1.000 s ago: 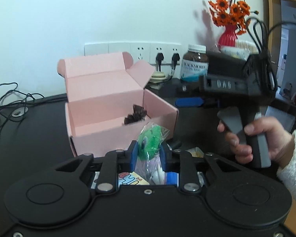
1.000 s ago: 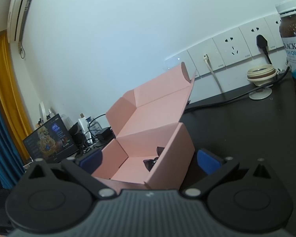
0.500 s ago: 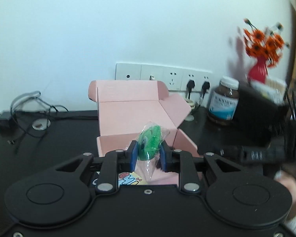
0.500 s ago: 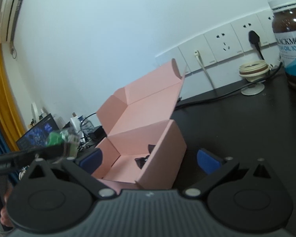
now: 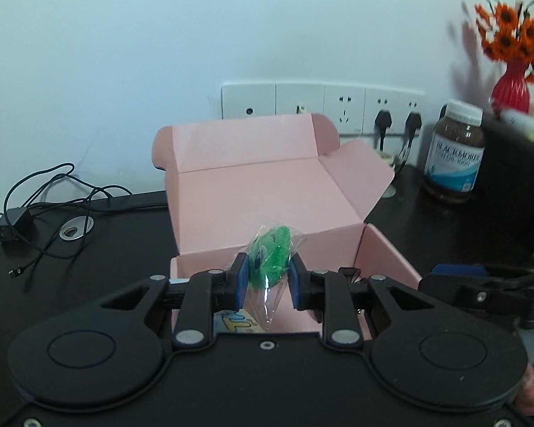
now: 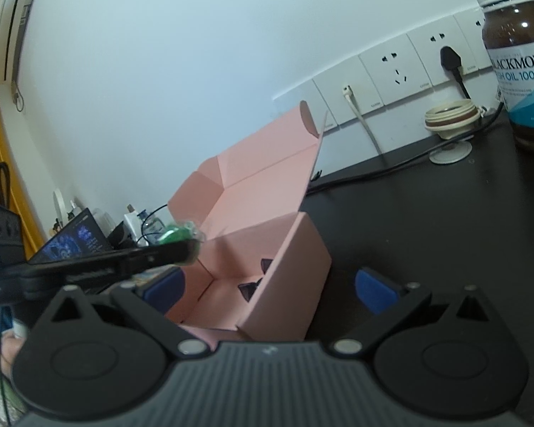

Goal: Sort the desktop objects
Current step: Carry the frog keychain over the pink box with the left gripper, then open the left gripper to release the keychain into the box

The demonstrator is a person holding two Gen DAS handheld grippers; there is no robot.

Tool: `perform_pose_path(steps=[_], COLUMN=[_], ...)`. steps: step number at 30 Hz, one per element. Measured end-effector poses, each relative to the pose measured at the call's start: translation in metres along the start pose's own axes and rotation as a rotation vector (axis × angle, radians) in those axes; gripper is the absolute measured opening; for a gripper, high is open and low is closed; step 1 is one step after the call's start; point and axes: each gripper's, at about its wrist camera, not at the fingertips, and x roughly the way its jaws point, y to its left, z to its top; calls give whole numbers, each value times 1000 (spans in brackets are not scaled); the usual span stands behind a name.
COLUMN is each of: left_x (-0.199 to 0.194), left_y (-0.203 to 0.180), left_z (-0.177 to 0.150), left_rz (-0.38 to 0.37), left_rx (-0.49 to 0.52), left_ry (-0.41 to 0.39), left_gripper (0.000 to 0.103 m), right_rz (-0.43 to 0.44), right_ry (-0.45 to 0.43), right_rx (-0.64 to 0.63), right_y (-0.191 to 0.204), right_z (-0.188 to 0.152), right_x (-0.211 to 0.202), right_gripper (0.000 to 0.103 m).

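My left gripper [image 5: 266, 278] is shut on a green toy in a clear plastic wrapper [image 5: 270, 261] and holds it over the front of the open pink cardboard box [image 5: 267, 192]. The toy [image 6: 177, 232] also shows in the right wrist view, above the box's left side. A small dark object [image 6: 250, 286] lies inside the box [image 6: 288, 249], and a colourful card [image 5: 233, 321] shows under the left gripper. My right gripper [image 6: 268, 286] is open and empty, its blue pads either side of the box's near corner.
A brown Blackmores fish oil bottle [image 5: 454, 158] stands at the right by the wall sockets [image 5: 320, 108]. A red vase with orange flowers [image 5: 511, 53] sits behind it. Loose black cables [image 5: 46, 210] lie at the left. A laptop screen [image 6: 73, 240] is at far left.
My left gripper has risen and moved forward with the green toy, from in front of the box to over it. The right gripper dropped low to the right of the box.
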Motion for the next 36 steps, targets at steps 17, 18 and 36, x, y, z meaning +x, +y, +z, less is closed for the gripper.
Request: perform_pose_path(steps=[17, 18, 36], left_x=[40, 40, 24], left_y=[3, 3, 2], left_z=[-11, -12, -18], left_rz=[-14, -13, -72], left_rx=[-76, -72, -84], left_ry=[142, 144, 123], left_gripper=[23, 23, 55], right_rz=[-16, -16, -16], right_ry=[12, 12, 18], right_rx=[20, 20, 22], right_y=[-1, -1, -3], right_z=[1, 1, 0], right_x=[2, 2, 4], right_gripper=[102, 102, 102])
